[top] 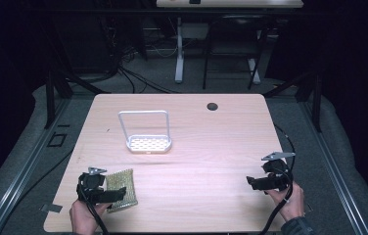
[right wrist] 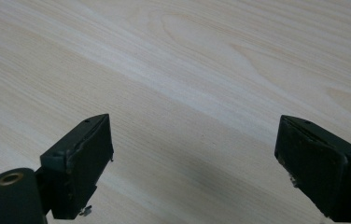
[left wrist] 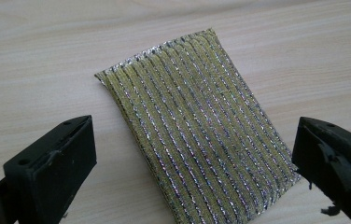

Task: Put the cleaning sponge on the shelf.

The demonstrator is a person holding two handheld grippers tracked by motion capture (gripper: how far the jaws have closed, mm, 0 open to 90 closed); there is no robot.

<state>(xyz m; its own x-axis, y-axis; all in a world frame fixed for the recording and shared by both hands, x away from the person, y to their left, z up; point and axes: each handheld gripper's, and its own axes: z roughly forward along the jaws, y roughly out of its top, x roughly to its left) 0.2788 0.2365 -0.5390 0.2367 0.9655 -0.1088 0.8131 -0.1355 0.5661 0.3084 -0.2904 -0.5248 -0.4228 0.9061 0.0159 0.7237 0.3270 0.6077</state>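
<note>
— Where's the scouring pad [left wrist: 197, 135] lying?
— Flat on the desk [top: 211, 147], front-left, directly under my left gripper [left wrist: 192, 158]; jaws gaping wide astride its short width, gripping nothing.
— Right gripper [right wrist: 194, 158]?
— Hovering well apart, wide open, empty. Left's nearer.

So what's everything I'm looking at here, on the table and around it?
scrubbing pad: one, yellow-green with silver threads, flat on the table near the left front corner
wire rack: one, white, perforated base with an upright hoop handle, left of centre
table: one, light wood, with a dark round hole near its far edge
second table: one, pale, far background
left gripper: one, black, fingers spread over the pad
right gripper: one, black, fingers spread above bare wood
hands: two, at the near edge
</note>
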